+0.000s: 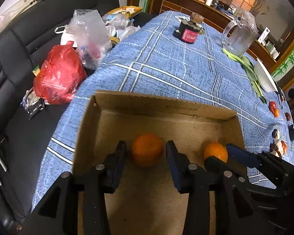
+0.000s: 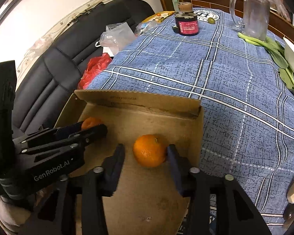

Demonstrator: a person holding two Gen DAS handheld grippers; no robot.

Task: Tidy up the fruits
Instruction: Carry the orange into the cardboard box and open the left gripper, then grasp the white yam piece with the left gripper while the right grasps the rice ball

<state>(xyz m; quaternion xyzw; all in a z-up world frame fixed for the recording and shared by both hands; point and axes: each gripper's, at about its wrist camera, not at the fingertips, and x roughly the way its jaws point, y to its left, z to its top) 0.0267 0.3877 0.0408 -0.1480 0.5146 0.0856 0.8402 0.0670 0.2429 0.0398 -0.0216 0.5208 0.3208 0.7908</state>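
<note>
Resting in box [image 1: 107, 105], oranges [image 1: 147, 151] between parted jaws, seemingly untouched

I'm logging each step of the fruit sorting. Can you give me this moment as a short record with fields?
container: cardboard box on blue plaid tablecloth
fruit in box: two oranges, left orange, right orange
left gripper: open, pads clear of left orange
right gripper: open; far pad at right orange, near pad clear
fruit still outside: small pieces at the table's right edge
</note>
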